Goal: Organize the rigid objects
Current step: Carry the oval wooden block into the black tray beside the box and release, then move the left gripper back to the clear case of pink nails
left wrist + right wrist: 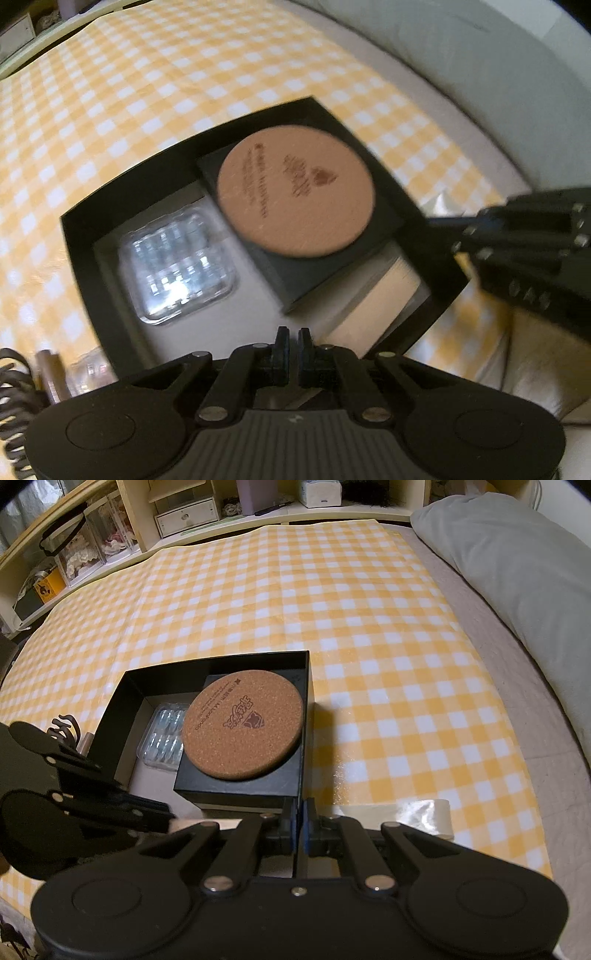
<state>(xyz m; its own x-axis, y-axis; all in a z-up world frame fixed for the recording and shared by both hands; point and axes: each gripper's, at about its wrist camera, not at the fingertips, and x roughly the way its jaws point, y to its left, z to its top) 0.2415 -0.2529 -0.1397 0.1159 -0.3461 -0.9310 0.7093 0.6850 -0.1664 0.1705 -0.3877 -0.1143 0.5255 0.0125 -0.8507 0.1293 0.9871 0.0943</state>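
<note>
Surface: yellow-and-white checked cloth (369, 627) lying under everything.
Ahead of jaws: one open black rectangular box (110, 716) holding one round cork coaster (242, 725), one smaller black box (236, 786), one clear plastic tray (162, 738).
Left gripper (293, 336): jaws sitting nearly together, gripping nothing.
Right gripper (298, 808): jaws pinching the box's near wall.

motion blur smears the cork coaster (295, 192) print; small black box (240, 782) hides the tray floor.

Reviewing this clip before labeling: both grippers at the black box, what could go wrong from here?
1. The cork coaster lies loose on the small black box, overhanging its edge; a jolt could slide it off.
2. The right gripper seems shut on the big box's wall; a one-sided pull might tilt the box and shift the plastic tray.
3. The left gripper is close to the right one; they could collide.
</note>
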